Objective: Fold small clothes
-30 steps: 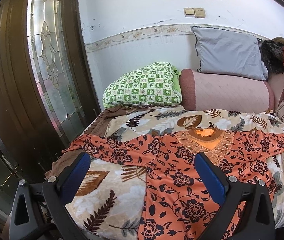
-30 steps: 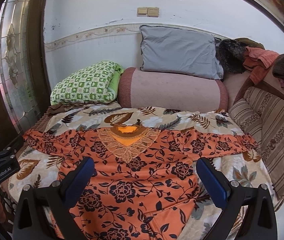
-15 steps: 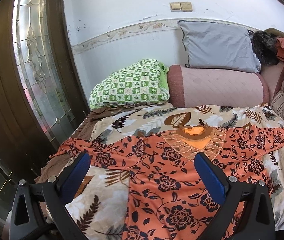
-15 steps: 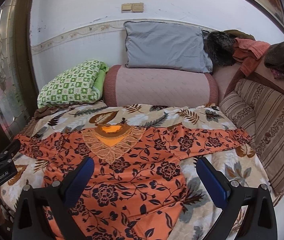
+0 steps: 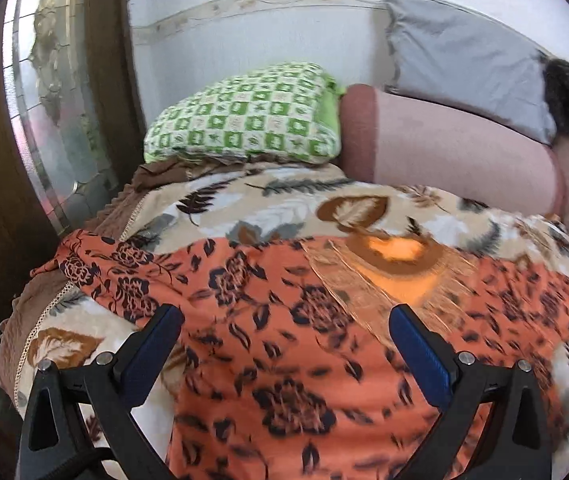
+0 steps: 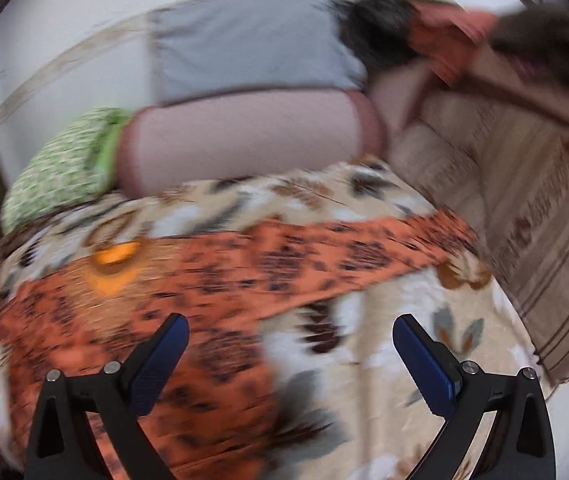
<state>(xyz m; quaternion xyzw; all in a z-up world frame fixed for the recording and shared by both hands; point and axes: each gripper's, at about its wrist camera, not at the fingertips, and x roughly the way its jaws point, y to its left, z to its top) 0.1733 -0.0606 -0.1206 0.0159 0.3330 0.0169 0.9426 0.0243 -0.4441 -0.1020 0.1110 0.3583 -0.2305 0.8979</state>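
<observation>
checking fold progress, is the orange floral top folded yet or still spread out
Spread out. The orange floral top lies flat on the leaf-print blanket, both sleeves stretched sideways, neckline exposed.

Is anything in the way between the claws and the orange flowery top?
Nothing visible is. The orange top lies spread flat on the leaf blanket, and the left claw and right claw are both open right above it. The pillows sit behind it.

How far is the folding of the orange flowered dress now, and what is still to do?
Done: the orange dress lies spread flat on the leaf-pattern blanket, both sleeves stretched out to the sides. No fold shows yet. In hand: nothing; the left gripper and the right gripper both hang above the cloth with jaws wide apart. Left: grasping the sleeves and all the folding.
</observation>
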